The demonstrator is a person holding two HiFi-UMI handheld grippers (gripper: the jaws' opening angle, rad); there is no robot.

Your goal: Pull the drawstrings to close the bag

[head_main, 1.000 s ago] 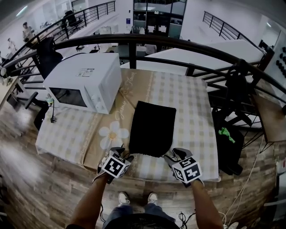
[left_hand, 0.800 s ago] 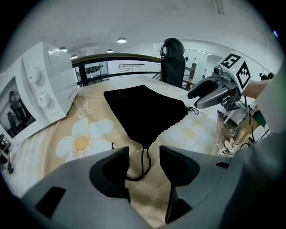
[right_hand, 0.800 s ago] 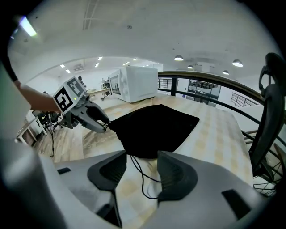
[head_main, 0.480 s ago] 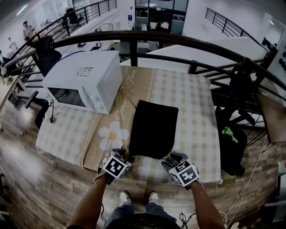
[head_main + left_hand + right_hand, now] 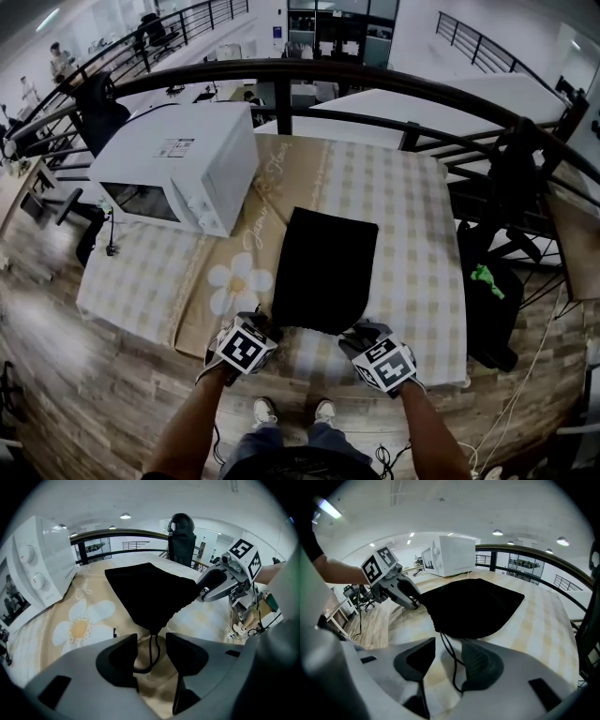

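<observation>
- Our left gripper (image 5: 151,651), its jaws just now closing but apart, straddles a thin black drawstring loop (image 5: 153,639) without pinching it.
- Our right gripper (image 5: 448,654), jaws likewise closing and apart, has a second black cord (image 5: 443,638) running loose between them.
- The flat black cloth bag (image 5: 323,269) lies on the checked, daisy-printed tablecloth (image 5: 412,234), gathered mouth toward us, between both grippers.
- A white microwave oven (image 5: 178,164) stands beyond, to the bag's left.
</observation>
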